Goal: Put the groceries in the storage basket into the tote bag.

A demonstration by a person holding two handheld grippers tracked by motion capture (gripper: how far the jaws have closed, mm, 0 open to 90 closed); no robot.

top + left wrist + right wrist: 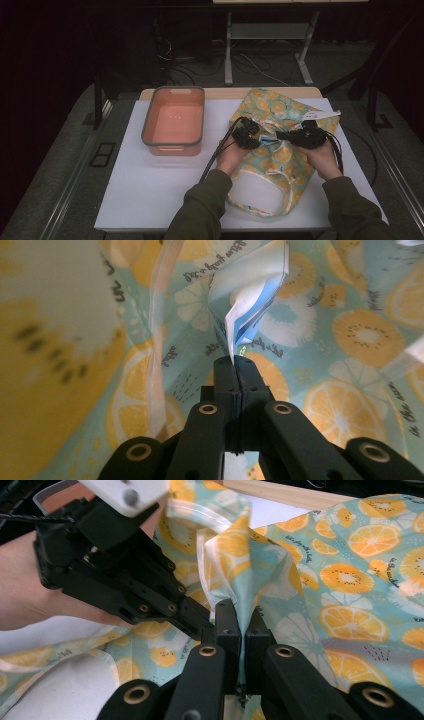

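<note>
A teal cloth (280, 107) printed with orange and lemon slices lies spread on the right half of the white table (150, 185). In the high view my two grippers meet over its middle. My left gripper (262, 139) points right and is shut on a white and blue tag (252, 310) sewn to the cloth. My right gripper (280, 135) points left. In the right gripper view its jaws (239, 615) are shut on a raised fold of the cloth (250, 565), and the left gripper (202, 625) reaches in right beside them.
A salmon-pink tub with a grey rim (172, 89) stands at the table's back left, with nothing inside. The cloth's white lining (255, 192) lies near the front edge. Cables trail from both grippers. Floor and table legs lie beyond the far edge.
</note>
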